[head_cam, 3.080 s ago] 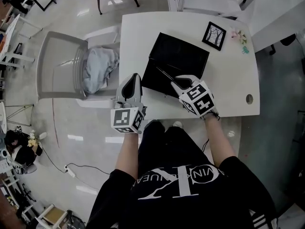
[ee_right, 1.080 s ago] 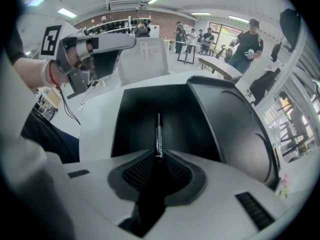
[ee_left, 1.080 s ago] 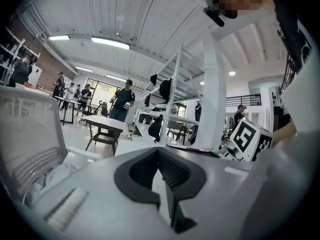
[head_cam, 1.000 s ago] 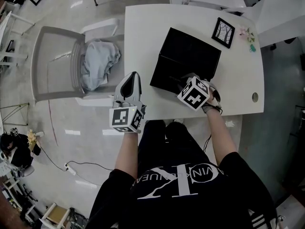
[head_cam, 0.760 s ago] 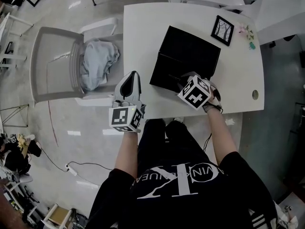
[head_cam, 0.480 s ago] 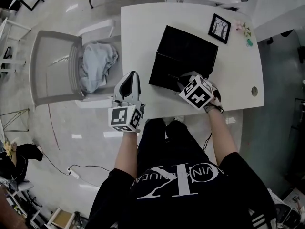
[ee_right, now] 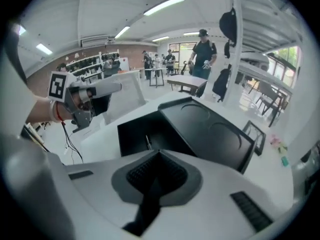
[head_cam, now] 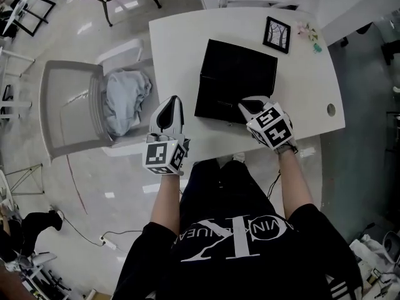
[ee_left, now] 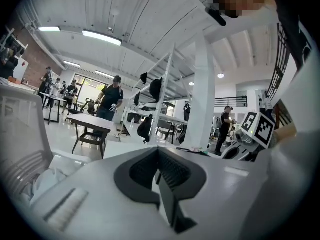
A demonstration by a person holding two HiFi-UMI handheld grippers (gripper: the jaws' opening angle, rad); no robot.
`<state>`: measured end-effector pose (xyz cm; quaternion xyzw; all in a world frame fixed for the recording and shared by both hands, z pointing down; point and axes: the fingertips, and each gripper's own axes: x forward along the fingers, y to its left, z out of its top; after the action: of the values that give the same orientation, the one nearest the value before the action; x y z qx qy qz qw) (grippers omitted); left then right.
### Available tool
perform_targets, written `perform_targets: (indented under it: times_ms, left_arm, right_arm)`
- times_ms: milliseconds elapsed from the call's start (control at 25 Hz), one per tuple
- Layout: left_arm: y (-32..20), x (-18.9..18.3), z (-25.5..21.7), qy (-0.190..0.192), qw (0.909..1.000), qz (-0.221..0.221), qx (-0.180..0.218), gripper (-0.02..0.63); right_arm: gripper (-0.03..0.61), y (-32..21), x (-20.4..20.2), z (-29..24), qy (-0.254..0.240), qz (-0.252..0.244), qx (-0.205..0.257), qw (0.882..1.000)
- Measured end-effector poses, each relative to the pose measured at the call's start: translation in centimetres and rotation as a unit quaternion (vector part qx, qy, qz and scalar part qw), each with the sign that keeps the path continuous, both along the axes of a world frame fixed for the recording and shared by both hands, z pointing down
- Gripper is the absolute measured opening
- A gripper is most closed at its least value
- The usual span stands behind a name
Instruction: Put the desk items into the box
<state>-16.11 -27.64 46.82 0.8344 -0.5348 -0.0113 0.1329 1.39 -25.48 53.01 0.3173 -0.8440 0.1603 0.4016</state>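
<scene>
A black box (head_cam: 234, 80) lies open on the white table (head_cam: 178, 42). In the right gripper view its near compartment (ee_right: 137, 129) holds a thin pen (ee_right: 148, 141), and the lid (ee_right: 210, 129) lies flat beyond it. A small framed picture (head_cam: 277, 34) and some tiny pastel items (head_cam: 310, 33) sit at the far right. My right gripper (head_cam: 246, 104) is shut and empty at the box's near edge. My left gripper (head_cam: 170, 100) is shut and empty, off the table's left edge.
A grey chair (head_cam: 69, 105) with a pale cloth (head_cam: 126, 95) heaped on it stands left of the table. A cable hole (head_cam: 330, 109) is near the table's right edge. Other tables and several people stand far off in the room.
My right gripper has drawn back from over the box's near part to its front edge. The left gripper has stayed where it was.
</scene>
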Motion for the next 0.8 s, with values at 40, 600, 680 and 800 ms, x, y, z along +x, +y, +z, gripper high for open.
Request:
perform_targets:
  times_ms: [40, 600, 680, 800]
  left_arm:
    - [-0.2, 0.2, -0.1, 0.000, 1.0000, 0.007, 0.002, 0.009]
    - [-0.8, 1.8, -3.5, -0.015, 0.9979, 0.050, 0.039, 0.009]
    - [-0.1, 1.8, -3.6, -0.017, 0.9981, 0.043, 0.039, 0.009]
    - [0.9, 1.8, -3.9, -0.020, 0.9984, 0.032, 0.042, 0.009]
  right_arm:
    - [0.014, -0.1, 0.3, -0.5, -0.009, 0.014, 0.008, 1.000]
    - [0.013, -0.9, 3.9, -8.2, -0.164, 0.149, 0.144, 0.964]
    - [0.013, -0.6, 4.5, -8.9, -0.175, 0.158, 0.158, 0.959]
    - [0.013, -0.1, 5.3, -9.7, -0.186, 0.161, 0.174, 0.953]
